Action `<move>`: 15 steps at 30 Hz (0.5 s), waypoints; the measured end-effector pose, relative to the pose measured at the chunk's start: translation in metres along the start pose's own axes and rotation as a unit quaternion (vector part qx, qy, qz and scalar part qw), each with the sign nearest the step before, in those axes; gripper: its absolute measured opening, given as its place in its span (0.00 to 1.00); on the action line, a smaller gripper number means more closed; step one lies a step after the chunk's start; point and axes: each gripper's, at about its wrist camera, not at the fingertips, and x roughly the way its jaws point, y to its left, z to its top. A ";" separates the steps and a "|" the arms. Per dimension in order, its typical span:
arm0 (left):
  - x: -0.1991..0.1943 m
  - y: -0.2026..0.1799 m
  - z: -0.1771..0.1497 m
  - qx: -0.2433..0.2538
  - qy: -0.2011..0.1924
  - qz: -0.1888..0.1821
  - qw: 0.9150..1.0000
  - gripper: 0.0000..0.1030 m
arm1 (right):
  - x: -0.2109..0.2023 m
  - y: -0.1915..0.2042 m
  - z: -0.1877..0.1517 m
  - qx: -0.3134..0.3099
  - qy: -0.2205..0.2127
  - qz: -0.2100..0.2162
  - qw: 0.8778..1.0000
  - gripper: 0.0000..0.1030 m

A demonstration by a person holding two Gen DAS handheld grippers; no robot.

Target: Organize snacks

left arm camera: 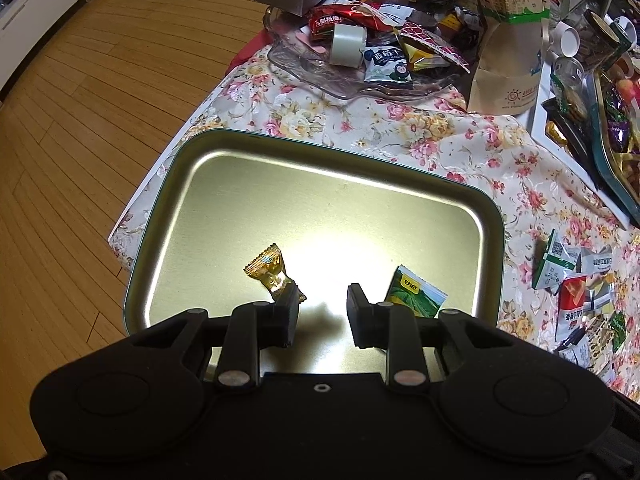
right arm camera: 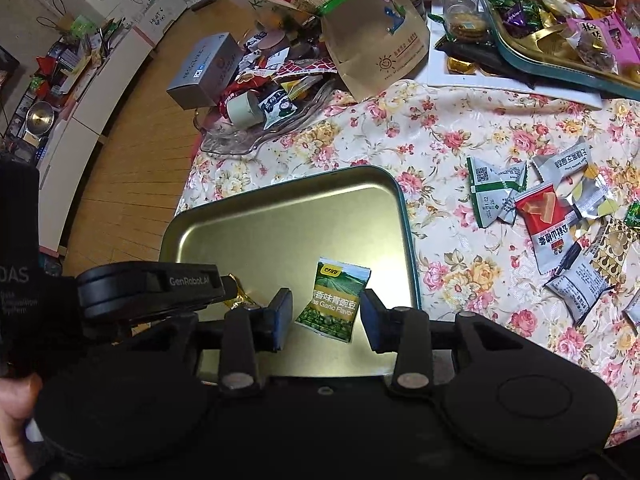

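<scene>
Both my tongs stand apart, empty. The green garlic-pea packet (right arm camera: 335, 303) lies flat in the metal tray (right arm camera: 404, 208), between my right tongs (right arm camera: 326, 318); the gold candy (left arm camera: 269, 269) sits just ahead of my left tongs (left arm camera: 322, 312). The packet looks light, crinkly and slippery, so I'd pinch its sealed edge.

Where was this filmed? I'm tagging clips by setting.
Probably a home dining or living area: a floral tablecloth crowded with snack packets, wood flooring, and cluttered white cabinets along the wall.
</scene>
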 end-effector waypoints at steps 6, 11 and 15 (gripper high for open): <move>0.002 -0.003 -0.002 0.006 0.002 0.001 1.000 0.35 | 0.000 0.000 0.000 -0.001 0.000 0.001 1.000 0.39; 0.002 -0.005 -0.002 0.011 0.002 -0.001 1.000 0.35 | 0.000 0.000 0.000 -0.001 0.000 0.000 1.000 0.39; 0.002 -0.006 -0.003 0.013 0.005 -0.003 1.000 0.35 | 0.000 0.000 0.000 -0.002 0.001 0.000 1.000 0.39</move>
